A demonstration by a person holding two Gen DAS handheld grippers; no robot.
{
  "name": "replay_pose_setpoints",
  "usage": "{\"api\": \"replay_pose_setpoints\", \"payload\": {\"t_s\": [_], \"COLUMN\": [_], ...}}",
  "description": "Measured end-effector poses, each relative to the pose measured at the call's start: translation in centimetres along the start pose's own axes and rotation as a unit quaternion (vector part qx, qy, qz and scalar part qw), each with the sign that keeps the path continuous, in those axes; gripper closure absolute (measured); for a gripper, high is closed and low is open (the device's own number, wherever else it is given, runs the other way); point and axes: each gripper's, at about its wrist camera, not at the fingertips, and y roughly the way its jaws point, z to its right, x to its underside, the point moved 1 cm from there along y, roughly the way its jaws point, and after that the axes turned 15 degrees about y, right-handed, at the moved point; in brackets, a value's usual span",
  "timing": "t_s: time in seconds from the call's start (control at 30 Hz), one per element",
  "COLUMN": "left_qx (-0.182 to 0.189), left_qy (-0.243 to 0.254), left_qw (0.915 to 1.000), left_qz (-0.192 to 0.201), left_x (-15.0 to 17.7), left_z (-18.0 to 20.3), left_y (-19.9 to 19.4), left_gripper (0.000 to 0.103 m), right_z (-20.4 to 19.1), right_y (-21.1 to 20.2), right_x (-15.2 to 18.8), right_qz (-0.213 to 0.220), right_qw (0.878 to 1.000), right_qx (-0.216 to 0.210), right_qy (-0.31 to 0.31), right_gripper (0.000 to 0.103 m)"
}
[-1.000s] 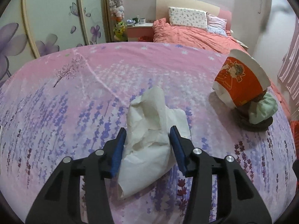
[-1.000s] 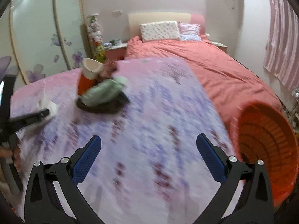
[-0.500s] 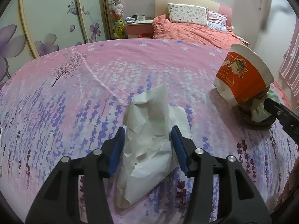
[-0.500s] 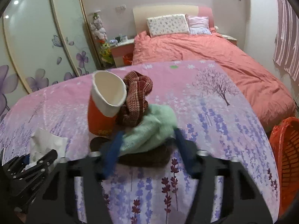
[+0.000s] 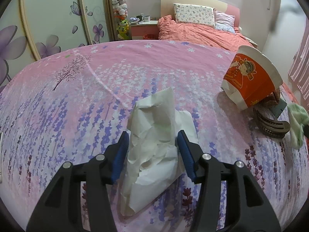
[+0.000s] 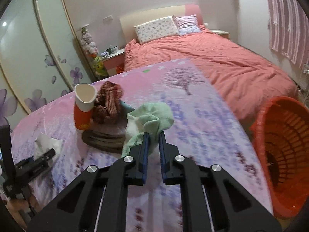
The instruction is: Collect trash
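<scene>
My left gripper (image 5: 153,148) points down at a slant, its jaws half open and pressing something between the blue pads. My right gripper (image 6: 154,138) has just been closing, and its pads now pinch something soft.

Pink flowered sheet (image 5: 81,104) covers the surface; on it lie crumpled white paper (image 5: 154,135), a tilted orange paper cup (image 5: 249,79), and a dark slipper (image 5: 270,125)
</scene>
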Motion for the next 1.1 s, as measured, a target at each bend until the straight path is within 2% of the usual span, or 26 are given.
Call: {"api": "replay_pose_setpoints", "payload": {"t_s": [0.1, 0.27, 0.33, 0.37, 0.4, 0.43, 0.57, 0.67, 0.83, 0.9, 0.97, 1.0, 1.1], "left_qx": [0.000, 0.000, 0.000, 0.000, 0.000, 0.000, 0.000, 0.000, -0.001, 0.000, 0.000, 0.000, 0.003], "left_qy": [0.000, 0.000, 0.000, 0.000, 0.000, 0.000, 0.000, 0.000, 0.000, 0.000, 0.000, 0.000, -0.002], "left_qw": [1.0000, 1.0000, 1.0000, 1.0000, 1.0000, 1.0000, 1.0000, 1.0000, 1.0000, 1.0000, 1.0000, 1.0000, 1.0000], "left_qz": [0.000, 0.000, 0.000, 0.000, 0.000, 0.000, 0.000, 0.000, 0.000, 0.000, 0.000, 0.000, 0.001], "left_x": [0.0, 0.0, 0.0, 0.0, 0.0, 0.0, 0.0, 0.0, -0.1, -0.1, -0.1, -0.1, 0.0], "left_z": [0.0, 0.1, 0.1, 0.1, 0.1, 0.1, 0.1, 0.1, 0.2, 0.2, 0.2, 0.2, 0.1], "left_y": [0.0, 0.0, 0.0, 0.0, 0.0, 0.0, -0.1, -0.1, 0.0, -0.1, -0.1, -0.1, -0.1], "left_gripper": [0.051, 0.051, 0.051, 0.051, 0.051, 0.051, 0.051, 0.051, 0.051, 0.051, 0.051, 0.051, 0.051], "right_z": [1.4, 2.1, 2.3, 2.4, 2.3, 2.5, 2.5, 2.6, 2.9, 2.8, 2.5, 2.4, 2.2], "right_y": [-1.3, -1.2, -1.0, -0.9, -0.7, -0.8, -0.3, 0.5, 2.8, 3.1, 3.0, 2.8, 2.3], "right_x": [0.1, 1.0, 1.4, 1.6, 1.6, 1.6, 1.1, 0.7, -0.2, -0.3, 0.1, 0.4, 1.1], "right_qz": [0.011, -0.028, -0.038, -0.038, -0.037, -0.033, -0.018, -0.013, -0.047, -0.051, -0.062, -0.062, -0.066], "right_qw": [1.000, 1.000, 0.999, 0.999, 0.999, 0.999, 1.000, 0.999, 0.998, 0.998, 0.998, 0.998, 0.997], "right_qx": [-0.004, -0.005, -0.006, -0.003, 0.000, 0.002, 0.017, 0.031, 0.037, 0.041, 0.027, 0.028, 0.024], "right_qy": [0.013, -0.010, -0.018, -0.020, -0.020, -0.018, -0.015, -0.021, 0.000, 0.001, -0.009, -0.014, -0.023], "right_gripper": [0.095, 0.095, 0.092, 0.075, 0.050, 0.042, 0.040, 0.034, 0.036, 0.056, 0.073, 0.077, 0.079]}}
